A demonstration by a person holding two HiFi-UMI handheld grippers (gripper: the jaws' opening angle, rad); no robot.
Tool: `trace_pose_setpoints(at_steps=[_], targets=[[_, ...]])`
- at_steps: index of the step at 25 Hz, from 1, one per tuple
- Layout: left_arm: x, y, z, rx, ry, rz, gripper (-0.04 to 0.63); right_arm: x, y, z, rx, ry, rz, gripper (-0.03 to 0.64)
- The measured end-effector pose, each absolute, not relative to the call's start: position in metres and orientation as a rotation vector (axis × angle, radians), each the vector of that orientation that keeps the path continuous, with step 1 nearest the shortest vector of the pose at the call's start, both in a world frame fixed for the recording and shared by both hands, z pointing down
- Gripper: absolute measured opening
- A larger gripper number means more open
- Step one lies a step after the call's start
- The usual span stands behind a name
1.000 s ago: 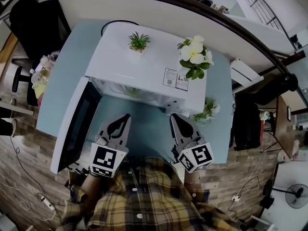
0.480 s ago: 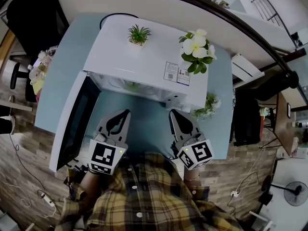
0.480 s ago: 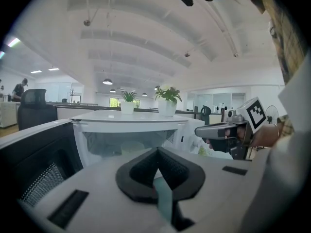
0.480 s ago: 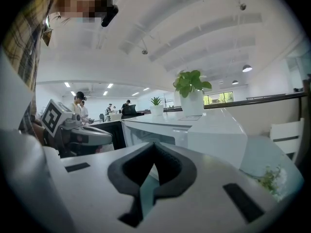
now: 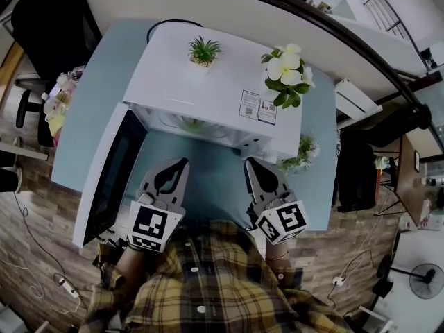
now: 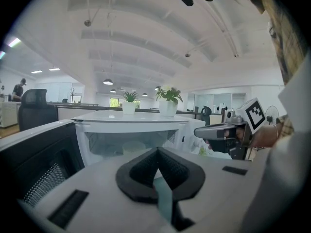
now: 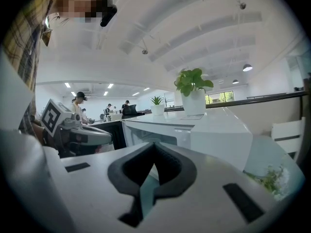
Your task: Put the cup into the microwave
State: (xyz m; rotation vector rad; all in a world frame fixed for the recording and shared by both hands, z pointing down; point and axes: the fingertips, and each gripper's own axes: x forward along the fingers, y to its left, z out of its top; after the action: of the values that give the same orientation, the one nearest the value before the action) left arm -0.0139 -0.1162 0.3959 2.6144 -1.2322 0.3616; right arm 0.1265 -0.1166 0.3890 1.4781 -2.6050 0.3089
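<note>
A white microwave (image 5: 208, 89) stands on the blue table (image 5: 208, 182), its door (image 5: 111, 175) swung open to the left. Inside the cavity sits a pale cup (image 6: 133, 148), which shows only faintly through the opening in the head view (image 5: 192, 125). My left gripper (image 5: 182, 164) hovers over the table in front of the opening, shut and holding nothing. My right gripper (image 5: 250, 164) is level with it to the right, near the microwave's front right corner, and it too is shut and holds nothing. Each gripper view shows the other gripper beside it.
On top of the microwave stand a small green plant (image 5: 203, 50) and a white-flowered plant (image 5: 286, 71). Another plant (image 5: 300, 155) sits on the table right of the microwave. A black chair (image 5: 48, 26) stands at the far left. The open door flanks my left gripper.
Both grippers have kept still and stayed shut. Only the head view has shifted slightly.
</note>
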Motion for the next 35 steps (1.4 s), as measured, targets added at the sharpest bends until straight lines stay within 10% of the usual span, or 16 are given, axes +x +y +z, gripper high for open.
trace_pose_setpoints(at_steps=[35], targets=[[-0.0171, -0.1128, 0.3955, 2.600, -1.277, 0.360, -0.011, 0.1255, -0.1141, 0.3934, 1.460, -2.630, 0.319, 0.003]])
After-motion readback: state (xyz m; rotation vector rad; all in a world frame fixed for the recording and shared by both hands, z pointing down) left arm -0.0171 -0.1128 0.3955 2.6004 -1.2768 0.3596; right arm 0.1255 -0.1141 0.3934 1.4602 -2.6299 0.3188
